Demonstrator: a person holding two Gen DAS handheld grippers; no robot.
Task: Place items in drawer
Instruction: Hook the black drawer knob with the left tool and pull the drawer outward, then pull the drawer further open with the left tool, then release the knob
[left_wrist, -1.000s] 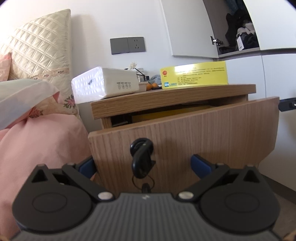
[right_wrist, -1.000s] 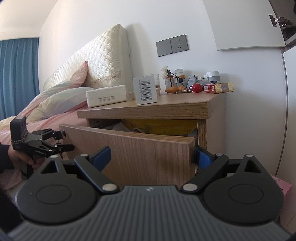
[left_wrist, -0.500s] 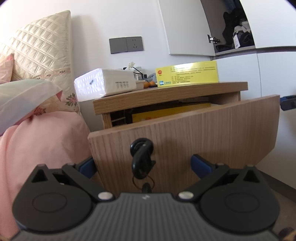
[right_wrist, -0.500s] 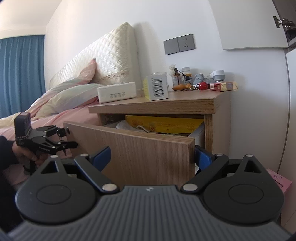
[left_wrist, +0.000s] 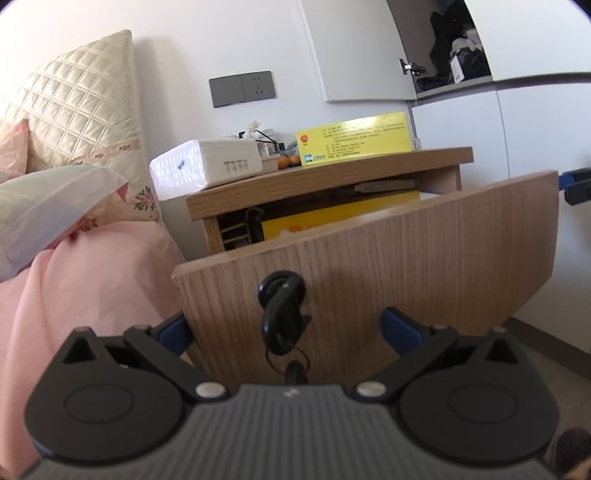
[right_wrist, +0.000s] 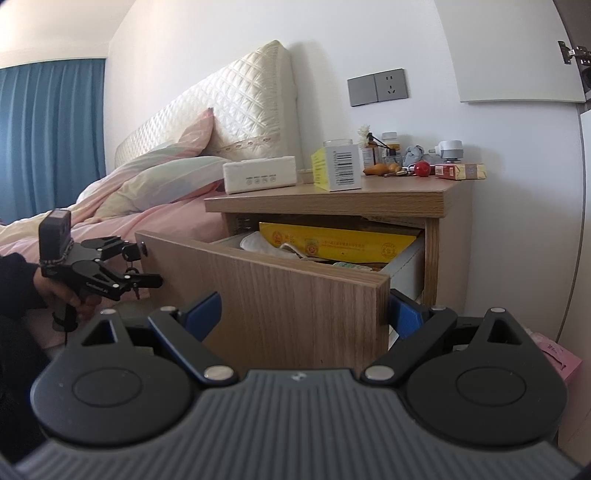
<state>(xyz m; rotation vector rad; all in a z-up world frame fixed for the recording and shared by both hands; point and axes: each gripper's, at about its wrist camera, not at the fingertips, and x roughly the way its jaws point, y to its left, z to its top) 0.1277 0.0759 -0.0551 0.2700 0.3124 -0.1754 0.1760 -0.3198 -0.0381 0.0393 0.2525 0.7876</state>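
The drawer (right_wrist: 295, 295) of the nightstand (right_wrist: 332, 201) stood pulled well out, so the opening step looked done. Inside it lay a yellow box (right_wrist: 340, 243), a white cloth (right_wrist: 258, 243) and some smaller things that I could not name.

The items to put away seemed not yet moved. On the worktop of the nightstand there stood a white box (right_wrist: 260, 173) at the left, a yellow carton (right_wrist: 338, 168) beside it, and farther right bottles (right_wrist: 384, 149), a red ball (right_wrist: 422, 168) and a flat red-and-gold pack (right_wrist: 460, 171). None of them was held.

The left gripper (left_wrist: 286, 330) was in front of the drawer panel, its fingers (left_wrist: 400, 330) wide apart on both sides of the black key (left_wrist: 282, 314) that hung from the lock. They held nothing. The right gripper (right_wrist: 303, 314) was at the near right corner of the drawer, its fingers (right_wrist: 404, 315) also spread, one on each side of the panel edge, and not clamped on it as far as I could see.

So I judged the task to be at its beginning: the drawer was ready, but every item had still to be picked up, carried into it, and perhaps the drawer closed afterwards.
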